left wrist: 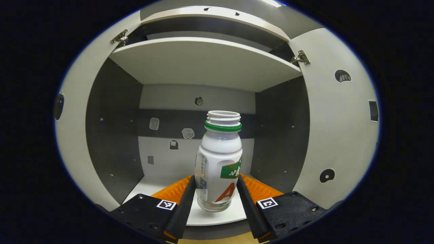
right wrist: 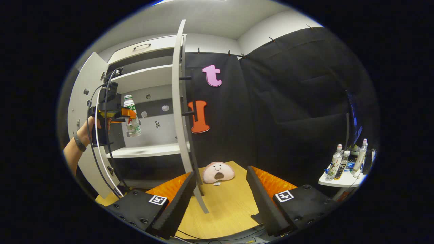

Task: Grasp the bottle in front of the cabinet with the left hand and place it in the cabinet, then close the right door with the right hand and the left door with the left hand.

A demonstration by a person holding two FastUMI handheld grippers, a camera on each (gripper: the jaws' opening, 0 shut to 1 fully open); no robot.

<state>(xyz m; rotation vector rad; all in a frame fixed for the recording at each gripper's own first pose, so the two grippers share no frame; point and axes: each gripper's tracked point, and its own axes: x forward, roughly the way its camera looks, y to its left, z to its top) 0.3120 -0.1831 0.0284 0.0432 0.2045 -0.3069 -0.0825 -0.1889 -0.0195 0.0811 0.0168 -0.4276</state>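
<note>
A white bottle (left wrist: 219, 162) with a green neck ring and no cap hangs upright above the cabinet's lower shelf (left wrist: 217, 213), with my left gripper (left wrist: 216, 189) shut on its lower body. In the right gripper view the same bottle (right wrist: 131, 117) is held by that left gripper (right wrist: 127, 114) inside the open cabinet, clearly above the lower shelf (right wrist: 145, 150). My right gripper (right wrist: 221, 195) stands open over the wooden floor, with nothing between its fingers. The right door (right wrist: 181, 115) stands open edge-on just beyond it; the left door (right wrist: 83, 112) is open too.
A pink plush toy (right wrist: 218, 172) lies on the wooden floor (right wrist: 223, 203) near the right door's foot. A small white side table (right wrist: 342, 181) with several bottles stands at the far right. An upper shelf (left wrist: 203, 61) spans the cabinet above the bottle.
</note>
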